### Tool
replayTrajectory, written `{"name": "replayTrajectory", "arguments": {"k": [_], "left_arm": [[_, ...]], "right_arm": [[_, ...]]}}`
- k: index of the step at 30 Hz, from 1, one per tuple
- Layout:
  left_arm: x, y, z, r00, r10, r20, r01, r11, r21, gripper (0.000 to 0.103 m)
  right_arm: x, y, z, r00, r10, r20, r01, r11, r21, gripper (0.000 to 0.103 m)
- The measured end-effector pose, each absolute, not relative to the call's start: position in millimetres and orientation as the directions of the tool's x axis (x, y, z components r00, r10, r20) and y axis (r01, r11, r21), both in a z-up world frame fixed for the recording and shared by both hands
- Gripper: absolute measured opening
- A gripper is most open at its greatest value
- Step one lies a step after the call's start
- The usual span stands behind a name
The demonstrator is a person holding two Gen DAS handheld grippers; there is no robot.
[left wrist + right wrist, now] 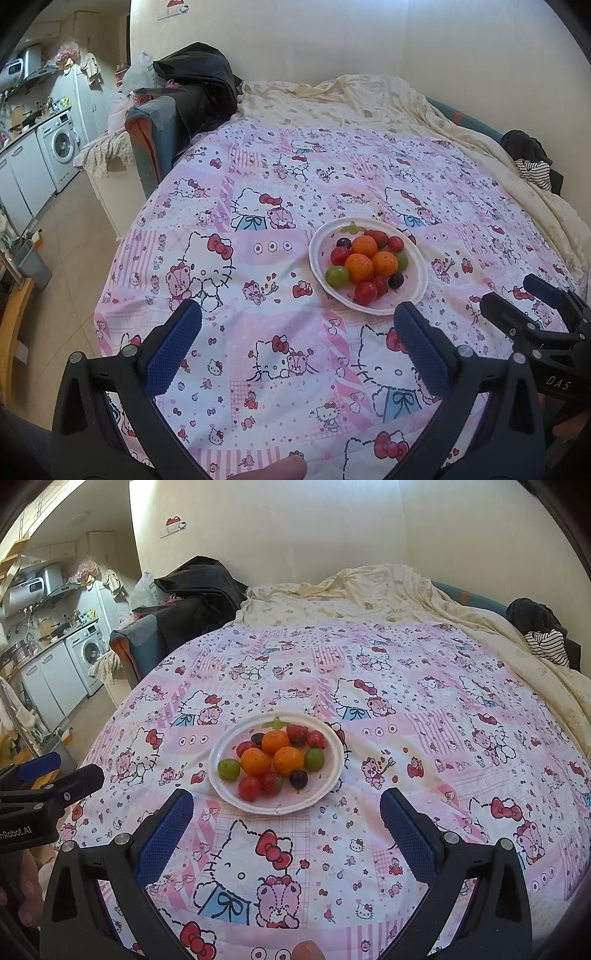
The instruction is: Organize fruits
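As seen from both wrists:
Plate [334, 771]: set on pink blanket [424, 731], filled with three oranges [255, 761], tomatoes, grapes, strawberries.
Writing: "DAS" is read on right gripper [287, 814].
Left gripper [297, 332]: spread apart, nothing held.
Right gripper: likewise.

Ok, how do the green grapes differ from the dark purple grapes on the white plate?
The round green grapes are larger and pale; the round dark purple grapes are smaller and almost black. Both pairs split to opposite sides of the three oranges. All lie loose on the white plate, untouched by either claw.
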State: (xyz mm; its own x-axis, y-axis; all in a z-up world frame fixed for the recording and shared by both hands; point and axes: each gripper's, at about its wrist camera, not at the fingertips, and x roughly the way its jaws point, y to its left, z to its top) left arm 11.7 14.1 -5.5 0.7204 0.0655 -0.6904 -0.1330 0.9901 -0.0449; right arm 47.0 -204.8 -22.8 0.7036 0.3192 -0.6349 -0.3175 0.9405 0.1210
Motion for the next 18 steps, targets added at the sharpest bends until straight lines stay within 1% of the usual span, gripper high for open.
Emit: {"name": "replayTrajectory", "arguments": {"k": [18], "left_arm": [[9.4,11.4,-6.8,0.724,0.057,-0.688,-0.128,0.990,-0.053,0.103]], "right_arm": [[47.4,-205.2,-21.8,0.702,0.322,-0.635,-0.322,0.939,0.120,0.103]]}}
